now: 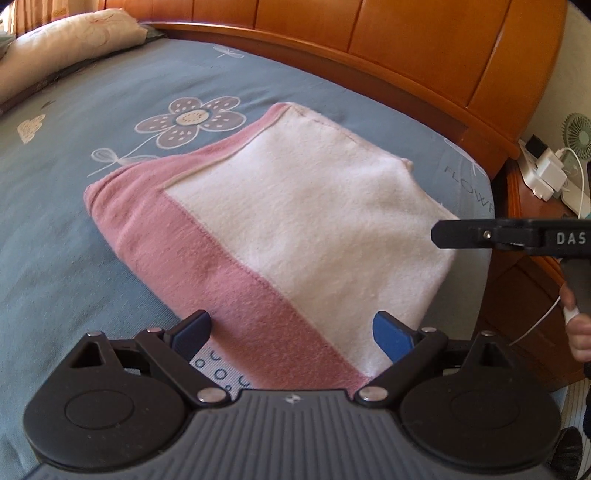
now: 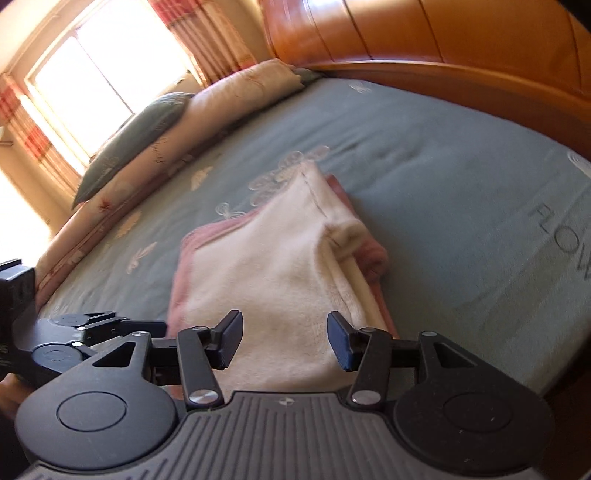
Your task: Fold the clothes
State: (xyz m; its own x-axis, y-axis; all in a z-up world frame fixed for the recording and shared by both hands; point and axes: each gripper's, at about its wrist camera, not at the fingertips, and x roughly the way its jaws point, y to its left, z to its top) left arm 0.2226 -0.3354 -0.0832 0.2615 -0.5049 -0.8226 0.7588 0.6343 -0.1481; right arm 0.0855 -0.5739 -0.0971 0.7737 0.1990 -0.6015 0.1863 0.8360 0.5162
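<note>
Left wrist view: folded pink-and-white towel (image 1: pixel 295 229) is straddled by left gripper (image 1: pixel 291 334) and right gripper (image 2: pixel 286 339), both parted and empty; stacked layers could be dragged askew if snagged.

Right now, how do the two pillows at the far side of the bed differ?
The cream pillow is pale with a faint floral print; the grey-green pillow is dark and mostly plain. The cream pillow lies nearer the wooden headboard; the grey-green pillow sits further along, by the window, tilted up on the cream bedding below it. Both lie along the far edge of the blue sheet.
</note>
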